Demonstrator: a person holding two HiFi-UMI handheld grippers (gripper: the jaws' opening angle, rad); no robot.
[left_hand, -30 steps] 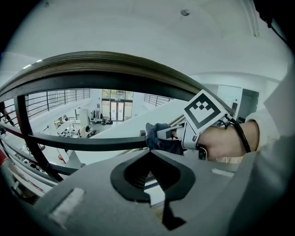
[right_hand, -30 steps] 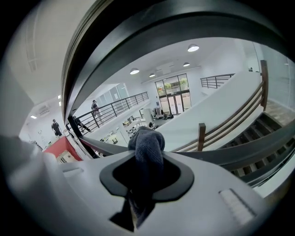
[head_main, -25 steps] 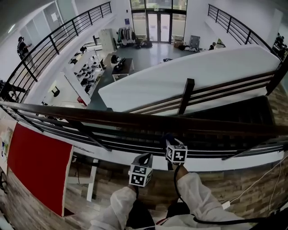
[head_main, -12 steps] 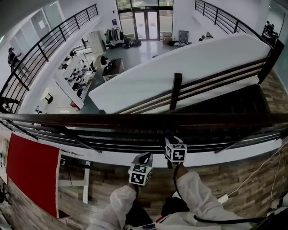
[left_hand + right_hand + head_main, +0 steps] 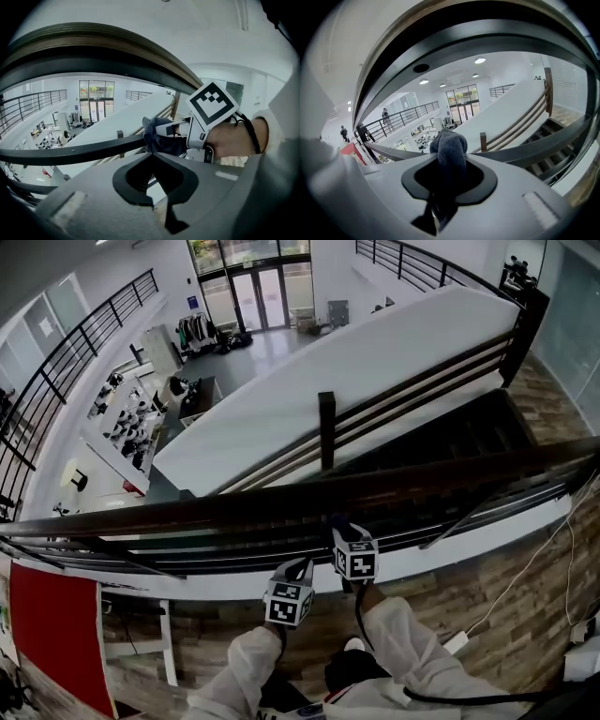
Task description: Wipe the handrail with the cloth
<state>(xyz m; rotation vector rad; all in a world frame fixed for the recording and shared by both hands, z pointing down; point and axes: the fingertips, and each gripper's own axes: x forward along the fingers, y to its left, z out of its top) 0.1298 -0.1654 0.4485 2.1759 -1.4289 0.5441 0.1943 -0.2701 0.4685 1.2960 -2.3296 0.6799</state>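
The right tongs [image 5: 339,521] clamp the dark cloth [image 5: 449,143] just below the handrail [image 5: 281,502]. The left tongs [image 5: 153,153] are closed and empty beside them. Compared with the earlier frame, the handrail slants more steeply across the head view, and both tongs keep their place under it.

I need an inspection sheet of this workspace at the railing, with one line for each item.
Surface: dark wooden handrail, nothing lying on it.
Job's things: dark cloth, bunched, just under the handrail; contact unclear.
Clutter: nothing seen.
Tongs: right tongs shut on the cloth; left tongs shut, empty.
Cables: black cable below the right sleeve; white cable on the wooden floor.
Surroundings: open hall below, staircase, red panel.
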